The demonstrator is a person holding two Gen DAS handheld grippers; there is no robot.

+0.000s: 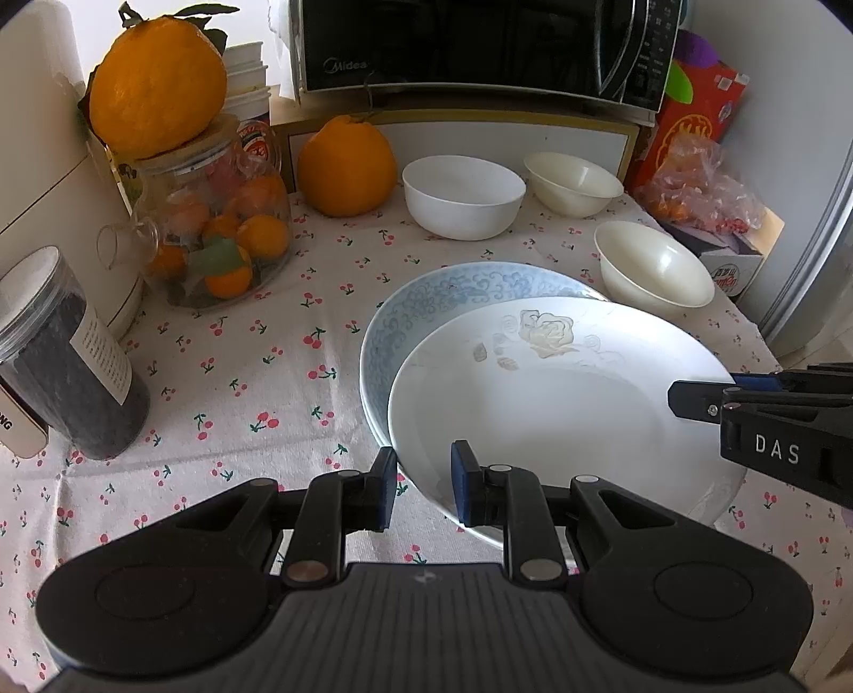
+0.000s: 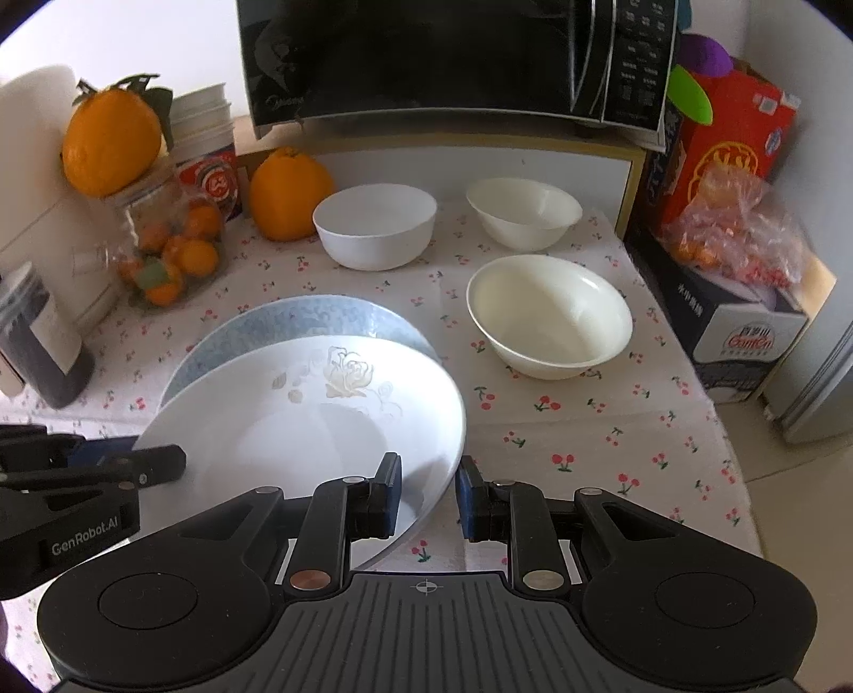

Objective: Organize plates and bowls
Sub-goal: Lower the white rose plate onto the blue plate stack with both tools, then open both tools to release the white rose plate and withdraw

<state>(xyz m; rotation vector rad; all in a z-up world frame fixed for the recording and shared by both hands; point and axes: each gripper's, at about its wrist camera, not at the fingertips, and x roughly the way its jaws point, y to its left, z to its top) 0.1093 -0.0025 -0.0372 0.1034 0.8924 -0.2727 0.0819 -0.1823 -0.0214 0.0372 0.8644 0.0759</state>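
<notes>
A white plate with a rose print [image 1: 533, 405] [image 2: 320, 421] lies tilted over a blue-patterned plate [image 1: 426, 298] [image 2: 298, 320] on the cherry-print tablecloth. My left gripper [image 1: 425, 480] is shut on the rose plate's left rim; in the right wrist view the left gripper [image 2: 160, 464] enters from the left. My right gripper [image 2: 429, 490] is shut on the opposite rim and the right gripper [image 1: 693, 400] shows at the right edge. Behind stand a white bowl [image 1: 463, 197] [image 2: 373, 226], a cream bowl [image 1: 573, 184] [image 2: 525, 213] and a nearer cream bowl [image 1: 653, 272] [image 2: 549, 317], each apart.
A glass jar of small oranges [image 1: 213, 240] topped by a big orange, a dark canister [image 1: 69, 362] and a loose orange [image 1: 346, 165] crowd the left. A microwave [image 1: 480, 48] sits at the back. A red box [image 2: 730, 149] and bagged fruit [image 2: 746, 240] fill the right.
</notes>
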